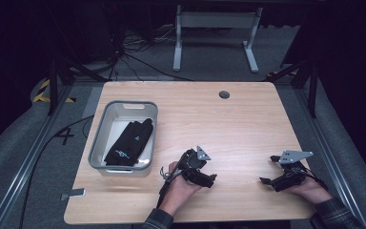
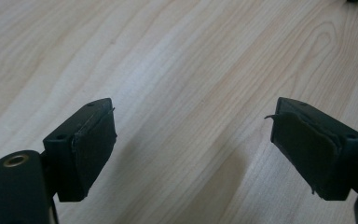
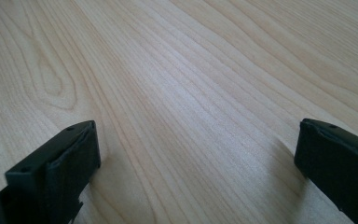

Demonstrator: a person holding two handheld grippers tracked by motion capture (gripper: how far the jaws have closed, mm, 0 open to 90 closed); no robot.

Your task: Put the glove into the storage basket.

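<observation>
Two hands are coming in over the near edge of the table, one gripper in each. The left hand (image 1: 178, 186) is holding the left gripper (image 1: 205, 177) near the middle of the near edge; the right hand (image 1: 310, 187) is holding the right gripper (image 1: 269, 169) at the near right corner, well apart from the other. Both grippers are resting low over the light wooden table (image 1: 248, 119), each carrying a grey three-cornered plate on top.

In the left gripper view the two black jaws are standing wide apart with only bare wood grain between them; one pad (image 2: 303, 144) is peeling at its edge. In the right gripper view the jaws are likewise spread wide, gripping nothing.

One grey bin (image 1: 106, 143) is sitting at the near left of the table, just left of the left gripper but not touching it. Inside it a single black glove (image 1: 129, 142) is lying flat — its long axis is running from near-left to far-right, fingers pointing toward the far right corner of the bin. It is carrying small pale markings, too small to read.

One round grommet hole (image 1: 224, 94) is showing near the table's far edge.
</observation>
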